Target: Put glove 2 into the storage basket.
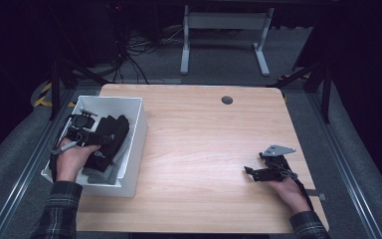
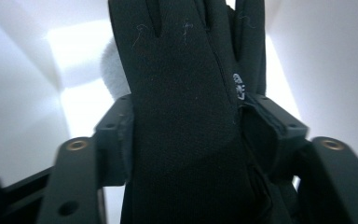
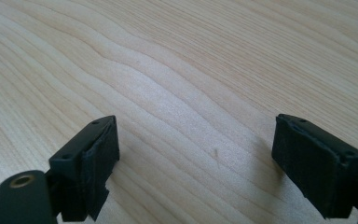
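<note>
Left gripper view: black glove (image 2: pixel 186 121) lies between the jaws of the left hand-held gripper (image 2: pixel 186 135), part-open and slack about it, inside the white bin (image 2: pixel 23 93).

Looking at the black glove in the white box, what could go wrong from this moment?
1. The black fabric glove lies between the jaws of the left tool, which look parted around it; if the tool lifts now, the glove may catch on a pad and come out of the white plastic box.
2. The hand is deep inside the box, near its wall; pulling out could push the light box along the wooden table.
</note>
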`<state>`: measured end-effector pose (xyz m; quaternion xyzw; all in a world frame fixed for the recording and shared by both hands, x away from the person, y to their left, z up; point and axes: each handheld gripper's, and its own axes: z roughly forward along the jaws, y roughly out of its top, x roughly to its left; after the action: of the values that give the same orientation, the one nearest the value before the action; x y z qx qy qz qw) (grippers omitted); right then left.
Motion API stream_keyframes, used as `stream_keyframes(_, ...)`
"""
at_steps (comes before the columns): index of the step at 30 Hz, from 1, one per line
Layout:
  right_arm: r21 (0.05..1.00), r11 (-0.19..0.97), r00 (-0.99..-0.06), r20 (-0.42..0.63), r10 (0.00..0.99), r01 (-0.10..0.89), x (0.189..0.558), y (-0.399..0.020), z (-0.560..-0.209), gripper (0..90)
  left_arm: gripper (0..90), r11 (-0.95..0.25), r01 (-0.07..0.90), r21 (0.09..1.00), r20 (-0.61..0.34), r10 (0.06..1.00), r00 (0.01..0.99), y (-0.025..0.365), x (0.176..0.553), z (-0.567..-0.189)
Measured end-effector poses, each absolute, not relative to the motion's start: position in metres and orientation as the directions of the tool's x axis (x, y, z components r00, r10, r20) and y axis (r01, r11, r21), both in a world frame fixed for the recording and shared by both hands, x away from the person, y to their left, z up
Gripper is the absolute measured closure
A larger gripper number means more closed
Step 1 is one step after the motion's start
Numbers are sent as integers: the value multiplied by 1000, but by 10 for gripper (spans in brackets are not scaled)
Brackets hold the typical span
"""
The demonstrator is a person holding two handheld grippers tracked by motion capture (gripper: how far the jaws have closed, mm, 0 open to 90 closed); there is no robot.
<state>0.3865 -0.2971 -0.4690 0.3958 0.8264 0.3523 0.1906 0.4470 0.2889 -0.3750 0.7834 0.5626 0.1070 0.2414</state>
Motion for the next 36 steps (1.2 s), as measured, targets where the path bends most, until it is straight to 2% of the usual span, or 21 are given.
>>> stream_keyframes(5,733,438,-614,-36,789,520,386,-297,-469,152,243,-247,813,528,-70,941,331,289,444,-365)
stream_keyframes(7,733,438,-614,-36,789,520,386,-297,-469,152,225,-252,798,548,-67,938,341,287,442,-357)
stream_keyframes(14,733,439,-614,-36,788,520,386,-297,-469,152,211,-266,746,611,-88,913,398,271,435,-337)
stream_keyframes(24,733,439,-614,-36,788,520,387,-297,-469,152,209,-329,650,685,-111,835,539,223,423,-314)
stream_keyframes(36,733,439,-614,-37,788,520,386,-297,-469,152,205,-387,579,718,-128,743,656,162,409,-317)
